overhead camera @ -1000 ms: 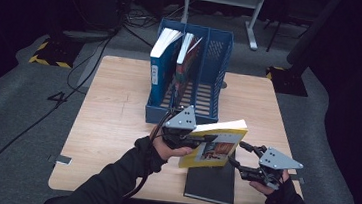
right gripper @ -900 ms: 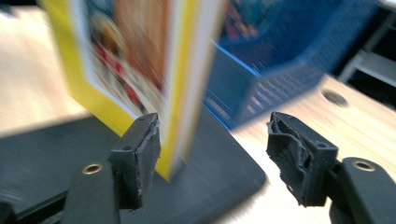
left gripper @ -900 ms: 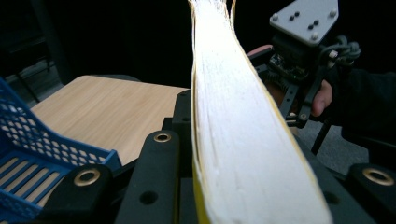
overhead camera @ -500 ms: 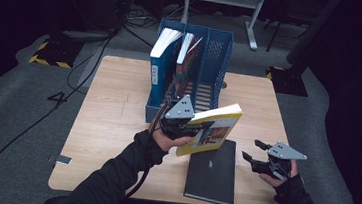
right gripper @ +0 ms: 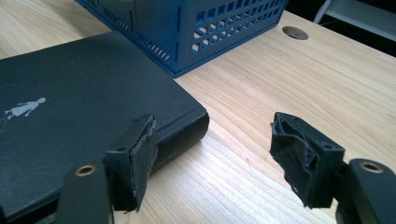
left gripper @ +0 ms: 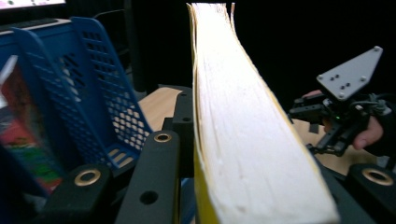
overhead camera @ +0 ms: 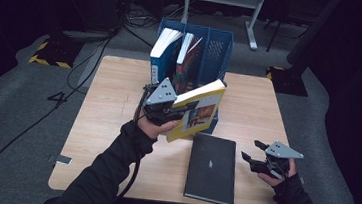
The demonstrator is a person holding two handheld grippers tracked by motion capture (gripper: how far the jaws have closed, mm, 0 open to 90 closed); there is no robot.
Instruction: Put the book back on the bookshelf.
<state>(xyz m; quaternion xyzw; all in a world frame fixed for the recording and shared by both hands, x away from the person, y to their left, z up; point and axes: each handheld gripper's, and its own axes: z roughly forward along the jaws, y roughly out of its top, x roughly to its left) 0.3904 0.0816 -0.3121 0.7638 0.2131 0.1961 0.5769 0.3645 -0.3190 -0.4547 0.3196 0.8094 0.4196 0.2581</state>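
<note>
Above the table, left tool (overhead camera: pixel 180 113) clamps yellow book (overhead camera: pixel 199 109); right tool (overhead camera: pixel 253 151) gapes empty

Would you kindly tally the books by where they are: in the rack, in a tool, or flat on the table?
In the rack: 2 (blue book, red book)
In the left tool: 1 (yellow book)
On the table: 1 (black book)
Total: 4

We see a pale wooden worktop (overhead camera: pixel 119 101) standing on grey carpet. On it rests a blue perforated file rack (overhead camera: pixel 213 60) at the far middle, with books upright in its compartments. A black hardcover book (overhead camera: pixel 212 168) lies flat near the front edge, just beside the rack's corner. A round cable hole (right gripper: pixel 295 32) sits beyond the rack.
</note>
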